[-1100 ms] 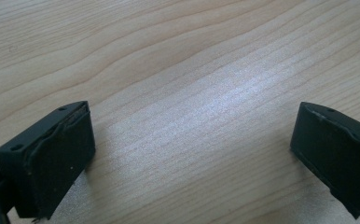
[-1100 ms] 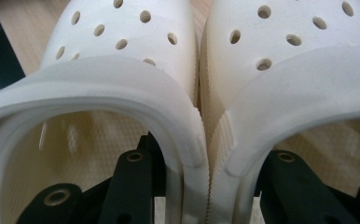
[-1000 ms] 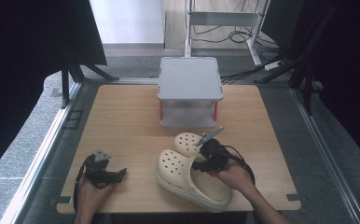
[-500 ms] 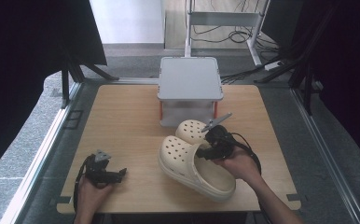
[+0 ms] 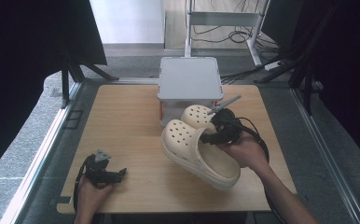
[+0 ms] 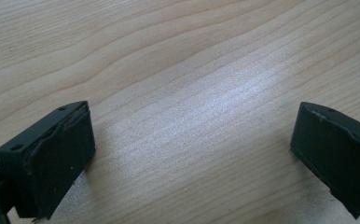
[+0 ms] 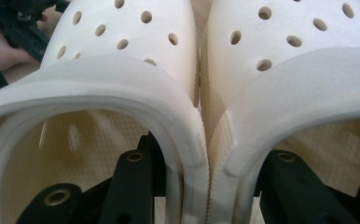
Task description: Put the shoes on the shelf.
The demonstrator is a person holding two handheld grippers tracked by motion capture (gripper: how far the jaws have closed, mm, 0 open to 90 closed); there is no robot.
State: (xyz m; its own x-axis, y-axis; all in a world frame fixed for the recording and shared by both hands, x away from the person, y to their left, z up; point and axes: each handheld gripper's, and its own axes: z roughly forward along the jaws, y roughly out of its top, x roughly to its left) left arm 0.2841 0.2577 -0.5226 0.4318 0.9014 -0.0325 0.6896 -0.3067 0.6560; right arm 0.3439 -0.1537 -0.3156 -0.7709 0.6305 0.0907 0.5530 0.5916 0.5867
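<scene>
Two cream perforated clogs are held side by side: the near clog [image 5: 197, 151] and the far clog [image 5: 196, 114], toes pointing left. My right gripper [image 5: 213, 135] is shut on both, one jaw inside each shoe, pinching their adjoining inner walls together. In the right gripper view the left clog [image 7: 122, 42] and right clog [image 7: 299, 37] press together above my right gripper [image 7: 206, 179]. The pair seems raised off the wooden table [image 5: 122, 121]. My left gripper [image 5: 117, 173] rests at the front left, open, with bare wood between the jaws of that gripper [image 6: 192, 144].
A grey lidded box [image 5: 189, 79] stands at the table's far middle, right behind the far clog. The left gripper and the hand holding it [image 7: 15, 21] show beyond the clogs' toes. Dark curtains and a metal frame surround the table.
My right gripper has carried the two clogs away from the front edge, toward the grey box and slightly right. The left gripper has stayed in place.
</scene>
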